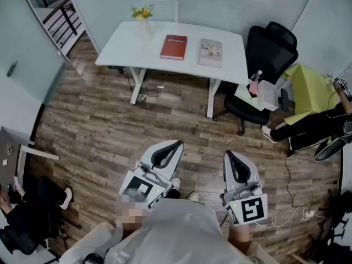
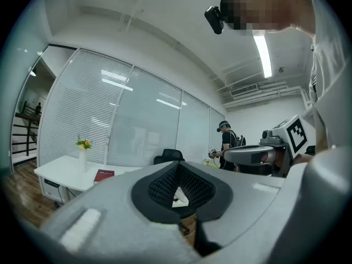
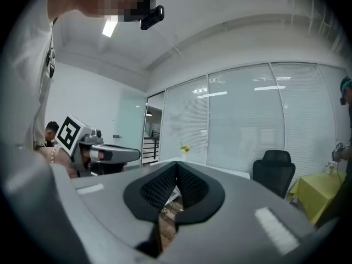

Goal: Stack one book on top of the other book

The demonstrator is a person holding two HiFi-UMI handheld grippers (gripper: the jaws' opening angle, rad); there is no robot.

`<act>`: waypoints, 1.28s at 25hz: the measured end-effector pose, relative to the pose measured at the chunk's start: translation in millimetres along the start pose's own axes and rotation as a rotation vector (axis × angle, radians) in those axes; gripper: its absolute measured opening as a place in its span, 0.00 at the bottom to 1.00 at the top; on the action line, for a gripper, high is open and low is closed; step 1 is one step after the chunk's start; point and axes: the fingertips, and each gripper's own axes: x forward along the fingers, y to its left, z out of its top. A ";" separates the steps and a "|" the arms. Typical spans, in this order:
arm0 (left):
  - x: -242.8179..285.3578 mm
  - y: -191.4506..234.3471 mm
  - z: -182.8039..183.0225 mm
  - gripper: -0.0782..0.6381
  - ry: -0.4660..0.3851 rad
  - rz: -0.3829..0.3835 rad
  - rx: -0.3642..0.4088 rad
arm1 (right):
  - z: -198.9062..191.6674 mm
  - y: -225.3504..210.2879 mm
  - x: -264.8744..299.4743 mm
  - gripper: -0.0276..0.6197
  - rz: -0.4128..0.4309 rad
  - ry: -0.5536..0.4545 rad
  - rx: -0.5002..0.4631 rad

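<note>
A red book (image 1: 174, 47) and a pale grey book (image 1: 210, 52) lie flat side by side on the white desk (image 1: 126, 48) at the far side of the room. The red book (image 2: 103, 175) also shows in the left gripper view, left of the jaws. My left gripper (image 1: 176, 144) and right gripper (image 1: 228, 154) are held close to my body, far from the desk, both pointing roughly level toward it. Each one's jaws are shut with nothing between them. In the gripper views the jaw tips meet, for the left gripper (image 2: 177, 165) and the right gripper (image 3: 177, 164).
A vase of flowers (image 1: 143, 18) stands at the desk's back left. A black office chair (image 1: 266, 59) is right of the desk, next to a yellow-covered table (image 1: 313, 89). A person (image 1: 319, 126) sits at the right, another person (image 1: 22, 202) at the lower left. Wooden floor (image 1: 110, 131) lies between me and the desk.
</note>
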 end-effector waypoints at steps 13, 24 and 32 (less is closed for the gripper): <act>-13.0 52.4 -4.7 0.11 0.017 -0.009 -0.019 | -2.8 25.5 49.3 0.05 -0.013 -0.002 0.026; 14.8 74.2 -8.5 0.11 0.019 -0.007 -0.032 | -11.2 3.7 75.7 0.05 -0.009 0.009 0.029; 74.7 88.1 -5.9 0.11 0.025 -0.017 -0.028 | -13.7 -48.9 107.1 0.05 -0.009 0.002 0.030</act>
